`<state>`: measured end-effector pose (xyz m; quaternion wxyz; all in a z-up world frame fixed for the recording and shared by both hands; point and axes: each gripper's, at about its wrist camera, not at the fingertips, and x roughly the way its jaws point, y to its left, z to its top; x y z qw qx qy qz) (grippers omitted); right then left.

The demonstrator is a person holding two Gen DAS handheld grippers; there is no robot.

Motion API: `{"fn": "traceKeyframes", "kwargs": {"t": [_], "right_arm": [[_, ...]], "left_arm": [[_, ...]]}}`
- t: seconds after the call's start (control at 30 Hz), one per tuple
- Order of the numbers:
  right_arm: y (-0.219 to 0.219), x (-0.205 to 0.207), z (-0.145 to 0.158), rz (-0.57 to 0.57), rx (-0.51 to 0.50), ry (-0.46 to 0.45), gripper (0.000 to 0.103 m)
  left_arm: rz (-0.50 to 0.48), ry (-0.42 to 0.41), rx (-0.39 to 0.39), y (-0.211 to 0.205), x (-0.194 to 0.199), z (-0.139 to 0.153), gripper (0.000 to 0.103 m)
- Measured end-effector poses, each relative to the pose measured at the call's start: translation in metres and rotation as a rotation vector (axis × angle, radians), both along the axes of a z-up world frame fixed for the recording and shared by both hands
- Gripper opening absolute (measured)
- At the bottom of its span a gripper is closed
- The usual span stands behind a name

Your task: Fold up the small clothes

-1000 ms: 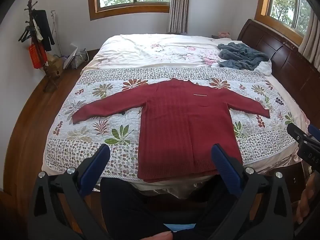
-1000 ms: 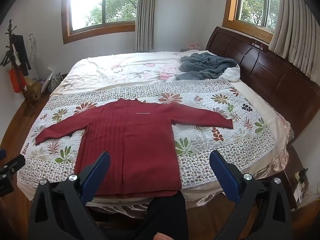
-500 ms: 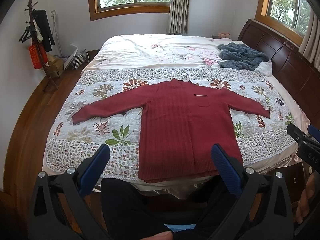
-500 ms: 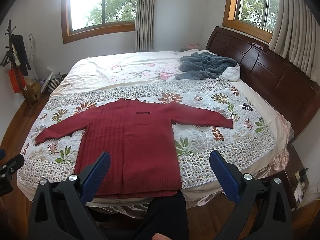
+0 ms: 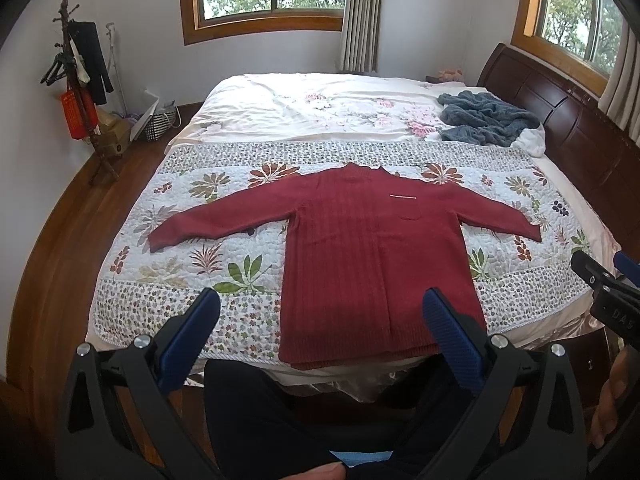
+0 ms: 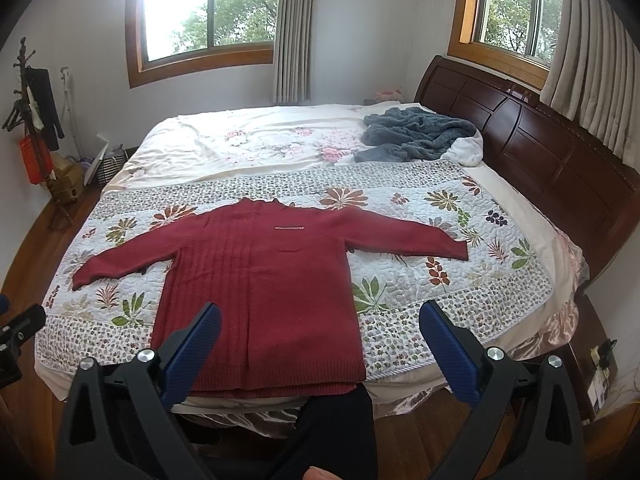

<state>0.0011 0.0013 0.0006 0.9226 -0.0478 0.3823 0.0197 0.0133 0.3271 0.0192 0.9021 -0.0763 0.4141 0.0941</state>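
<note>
Two grippers hang at the near edge of the bed, neither touching anything: the left gripper (image 5: 320,328) has its blue-padded fingers (image 5: 192,336) spread wide, and the right gripper (image 6: 320,332) is spread just as wide, its pads (image 6: 450,352) apart over the bed's edge. Below them are the person's dark trouser legs (image 5: 272,420), close against the mattress. Just beyond lies the red sweater (image 5: 372,264), flat and unfolded on the floral quilt (image 5: 168,280), hem at the near edge of the bed, collar pointing away, both sleeves stretched out to the sides. A small pale label sits on its chest. Past the quilt, a white flowered sheet (image 6: 248,140) covers the far part of the bed, with a crumpled blue-grey blanket (image 6: 416,136) near the dark wooden headboard (image 6: 540,148) on the right. Far left, a coat stand (image 5: 80,92) holds dark clothes and a red tag. Two wood-framed windows (image 6: 208,12) with pale curtains close the room.
</note>
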Motion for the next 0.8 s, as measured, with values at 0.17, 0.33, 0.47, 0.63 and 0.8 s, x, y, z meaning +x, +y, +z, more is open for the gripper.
{"fn": "traceKeyframes", "kwargs": {"t": [0.17,0.33,0.47,0.63,0.8], "right_arm": [[-0.0003,-0.0002,0.0001,0.000,0.000,0.000,0.099],[0.0003,-0.0012,0.0003,-0.002,0.000,-0.001,0.099],[0.0018,0.0003,0.0001,-0.003,0.001,0.001,0.099],[0.0014,0.0011,0.0003,-0.003,0.003,0.003,0.099],[0.0013,0.0010,0.0002,-0.003,0.004,0.003,0.099]], "left_arm": [[0.002,0.000,0.001,0.0004,0.0013,0.0003,0.100],[0.004,-0.002,0.000,0.0017,0.0014,0.0002,0.100],[0.004,-0.002,0.000,0.0028,0.0013,0.0001,0.100],[0.004,-0.002,0.000,0.0027,0.0011,-0.0001,0.100],[0.004,-0.002,0.000,0.0033,0.0012,-0.0002,0.100]]}}
